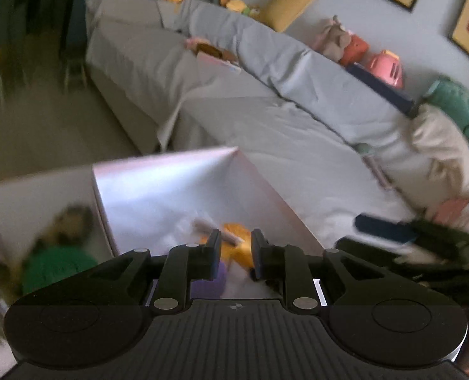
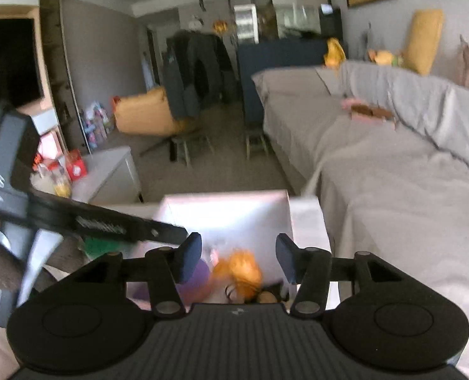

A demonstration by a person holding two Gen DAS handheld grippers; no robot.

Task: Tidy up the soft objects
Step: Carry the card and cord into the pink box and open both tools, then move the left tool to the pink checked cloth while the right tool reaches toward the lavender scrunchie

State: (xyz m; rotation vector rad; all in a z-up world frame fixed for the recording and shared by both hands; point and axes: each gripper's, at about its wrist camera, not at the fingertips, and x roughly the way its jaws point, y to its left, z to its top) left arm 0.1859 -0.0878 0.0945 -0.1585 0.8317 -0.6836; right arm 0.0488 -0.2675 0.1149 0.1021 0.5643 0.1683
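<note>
My right claw [image 2: 237, 258] gapes empty and my left claw [image 1: 234, 248] stands parted over the box [image 2: 228, 218]; orange toy [image 2: 244, 274] inside. Sofa toys [image 1: 345, 41] at two o'clock remain, I judge.

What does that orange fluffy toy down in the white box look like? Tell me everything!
The orange toy looks soft and plushy, bright orange with a fuzzy, rounded top. It lies low inside the pale box, beside something purple. Both pictures are blurry, so its face and shape cannot be made out. The left gripper hangs right over it with a narrow gap, and the right gripper hovers above with fingers wide; whether either touches it is unclear.
</note>
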